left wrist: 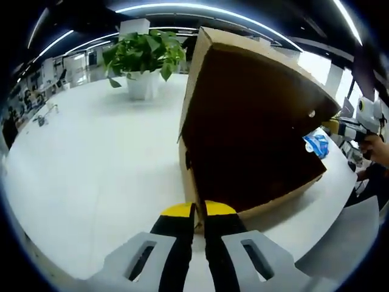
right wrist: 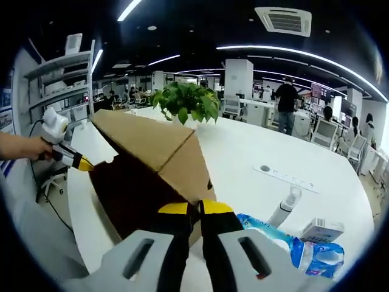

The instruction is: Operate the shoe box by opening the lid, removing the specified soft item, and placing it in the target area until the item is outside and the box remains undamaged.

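Observation:
The cardboard shoe box point(left wrist: 255, 140) stands on the white table with its lid point(right wrist: 146, 143) swung up, the dark brown inside showing. My left gripper point(left wrist: 196, 214) is shut on the lid's rim at one corner. It also comes in from the left of the right gripper view as the left gripper point(right wrist: 82, 163), held by a hand. My right gripper point(right wrist: 197, 212) is shut on the lid's rim at the other corner, and it appears again as the right gripper point(left wrist: 340, 126) beside that far corner. A blue and white soft pack point(right wrist: 304, 250) lies on the table just outside the box, and that same soft pack point(left wrist: 316, 145) shows past the lid's edge.
A potted green plant point(left wrist: 144, 61) stands on the round white table point(left wrist: 91, 170) behind the box. A white bottle point(right wrist: 284, 210), a small white carton point(right wrist: 322, 230) and a power strip point(right wrist: 285, 178) lie near the pack. People and desks are far behind.

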### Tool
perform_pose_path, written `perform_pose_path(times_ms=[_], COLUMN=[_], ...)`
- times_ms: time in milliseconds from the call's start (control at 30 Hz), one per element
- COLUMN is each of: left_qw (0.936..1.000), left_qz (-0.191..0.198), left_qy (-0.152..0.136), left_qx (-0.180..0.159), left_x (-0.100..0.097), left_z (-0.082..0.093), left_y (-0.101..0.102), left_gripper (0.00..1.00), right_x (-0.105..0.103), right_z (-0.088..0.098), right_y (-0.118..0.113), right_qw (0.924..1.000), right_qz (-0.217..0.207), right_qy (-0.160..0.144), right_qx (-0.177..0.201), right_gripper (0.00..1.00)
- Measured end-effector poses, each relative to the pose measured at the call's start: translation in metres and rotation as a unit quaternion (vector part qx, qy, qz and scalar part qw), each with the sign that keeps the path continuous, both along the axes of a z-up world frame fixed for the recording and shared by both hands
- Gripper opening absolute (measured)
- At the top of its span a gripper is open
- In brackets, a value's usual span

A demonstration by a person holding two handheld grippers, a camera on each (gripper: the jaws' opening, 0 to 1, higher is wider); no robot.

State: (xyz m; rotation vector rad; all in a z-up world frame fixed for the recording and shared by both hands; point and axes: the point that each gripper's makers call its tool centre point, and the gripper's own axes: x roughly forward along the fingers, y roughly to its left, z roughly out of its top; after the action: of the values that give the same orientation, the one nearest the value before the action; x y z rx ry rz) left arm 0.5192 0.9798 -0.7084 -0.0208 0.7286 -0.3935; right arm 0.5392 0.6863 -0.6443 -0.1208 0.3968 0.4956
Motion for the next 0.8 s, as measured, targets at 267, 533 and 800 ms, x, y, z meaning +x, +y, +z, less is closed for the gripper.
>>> perform_pose_path(times_ms=[267,533,800], left_qw=[1.0,0.9996,0.9983], left_qz=[-0.008,-0.019,-0.037], left_qy=[-0.003,-0.021,-0.045], left_qx=[0.005,0.004,0.013], left_x=[-0.002,-0.003,-0.003], left_z=[-0.001,0.009,0.022], left_y=[-0.001,-0.003,-0.006], left_gripper=[0.05,0.17,0.26], right_x=[-0.01,-0.023,-0.036], right_z=[-0.01,-0.022,-0.031], right_y=[0.001,0.002,0.004], right_qw=[0.9999,0.9997,0.9993], right_qz=[0.009,0.018,0.03], right_qy=[0.0,0.009,0.017], right_qx=[0.005,0.013,0.015], right_gripper=[0.06,0.07,0.08])
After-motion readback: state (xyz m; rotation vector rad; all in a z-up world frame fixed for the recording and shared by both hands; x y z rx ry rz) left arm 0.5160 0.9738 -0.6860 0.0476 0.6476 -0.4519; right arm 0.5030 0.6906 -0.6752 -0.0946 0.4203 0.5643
